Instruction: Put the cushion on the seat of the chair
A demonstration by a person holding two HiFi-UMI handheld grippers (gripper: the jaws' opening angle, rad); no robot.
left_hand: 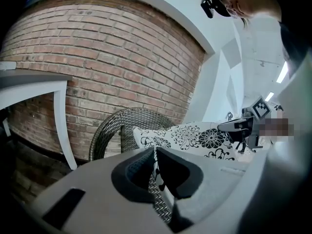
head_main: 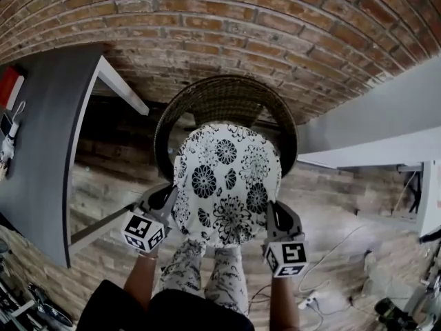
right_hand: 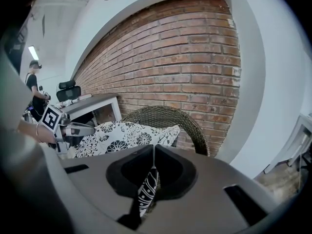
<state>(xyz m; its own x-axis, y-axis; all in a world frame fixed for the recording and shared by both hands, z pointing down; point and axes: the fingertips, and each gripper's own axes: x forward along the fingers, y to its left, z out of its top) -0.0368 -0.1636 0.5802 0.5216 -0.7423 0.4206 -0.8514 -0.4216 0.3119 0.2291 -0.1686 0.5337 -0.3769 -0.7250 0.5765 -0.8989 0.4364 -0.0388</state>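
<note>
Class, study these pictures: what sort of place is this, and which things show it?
Probably an indoor workroom or office: a bare brick wall, a grey desk, a wicker chair, and cables on the plank floor.

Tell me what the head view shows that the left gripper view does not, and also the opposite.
Only the head view: the person's patterned trousers, a red thing on the grey table, and the left tongs seen from outside at the cushion. Only the left gripper view: the jaws of the left tongs pressed shut on the cushion's edge, and the camera on the person's head. Both: the cushion, the wicker chair, the brick wall and the right tongs.
</note>
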